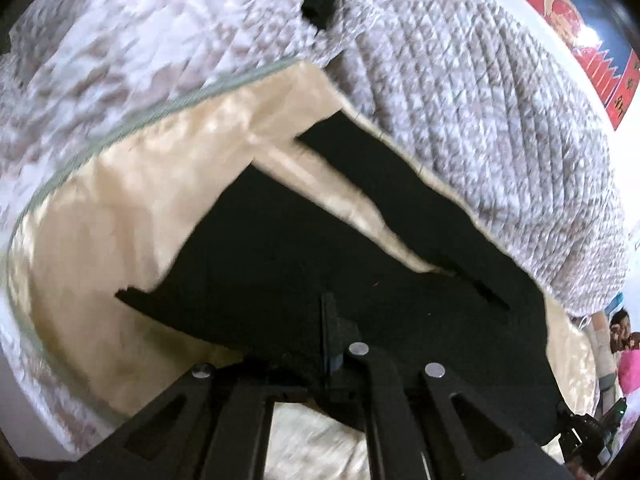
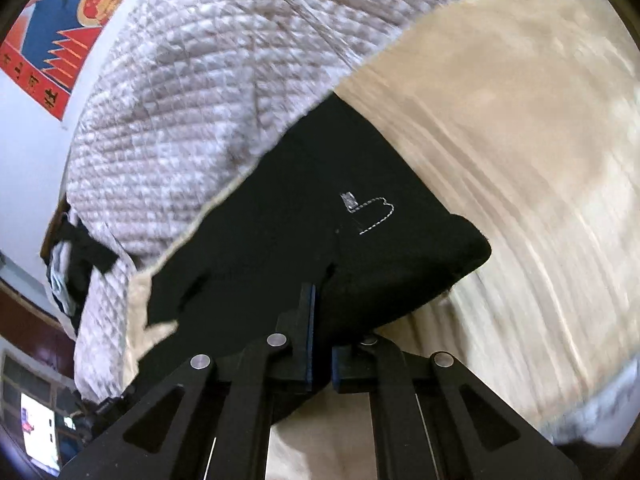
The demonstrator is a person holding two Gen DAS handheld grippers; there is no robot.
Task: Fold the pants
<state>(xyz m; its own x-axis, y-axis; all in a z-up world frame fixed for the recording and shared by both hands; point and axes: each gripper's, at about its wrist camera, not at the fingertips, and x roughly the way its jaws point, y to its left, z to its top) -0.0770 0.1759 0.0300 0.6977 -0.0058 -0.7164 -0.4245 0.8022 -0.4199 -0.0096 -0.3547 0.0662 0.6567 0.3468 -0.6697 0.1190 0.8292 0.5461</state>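
Note:
Black pants (image 1: 280,248) lie spread on a cream satin sheet (image 1: 100,208), both legs reaching away from me in the left wrist view. My left gripper (image 1: 334,344) is shut on the near edge of the black cloth, which is lifted off the sheet. In the right wrist view the pants (image 2: 320,200) show a small white stitched mark (image 2: 370,212). My right gripper (image 2: 320,344) is shut on their near edge, and the cloth bulges up around the fingers. Both views are blurred by motion.
A quilted grey-and-white blanket (image 1: 460,92) is heaped behind and beside the pants, also (image 2: 208,92). A red and blue poster (image 2: 72,20) hangs on the white wall. The cream sheet (image 2: 520,160) stretches to the right. Another dark garment (image 2: 80,256) lies at the far left.

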